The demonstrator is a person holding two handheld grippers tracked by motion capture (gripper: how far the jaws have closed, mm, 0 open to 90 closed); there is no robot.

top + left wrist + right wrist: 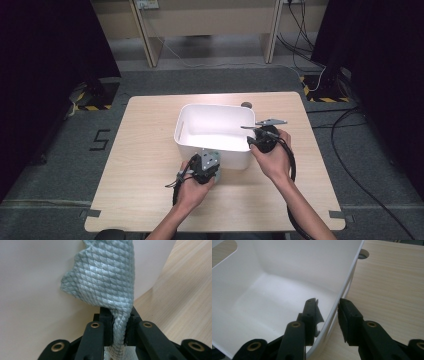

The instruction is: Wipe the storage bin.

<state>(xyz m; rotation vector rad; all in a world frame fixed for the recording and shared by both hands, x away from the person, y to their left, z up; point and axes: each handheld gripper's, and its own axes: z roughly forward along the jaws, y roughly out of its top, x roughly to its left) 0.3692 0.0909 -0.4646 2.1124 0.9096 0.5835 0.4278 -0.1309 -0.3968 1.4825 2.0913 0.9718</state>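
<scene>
Grey quilted cloth point(105, 282) pinched tight between jaws of left claw point(117, 327), hanging against outer near wall of white bin point(212, 150). Right claw point(328, 315) astride bin's side wall, one jaw inside, one outside, not quite clamped. Judged next: close right claw to steady bin, lift cloth over rim, release inside. Pale wood counter point(150, 165) beneath.

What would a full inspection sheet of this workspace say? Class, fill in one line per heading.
Surface: pale wooden table, mostly bare.
Job's things: white bin, inside bare; grey quilted cloth against its near wall.
Clutter: small dark round thing behind the bin.
Grippers: left gripper shut on the cloth; right gripper astride the bin's right wall, jaws apart.
Cables: black cable along the right forearm; more on the floor.
Surroundings: grey floor, black curtains.
</scene>
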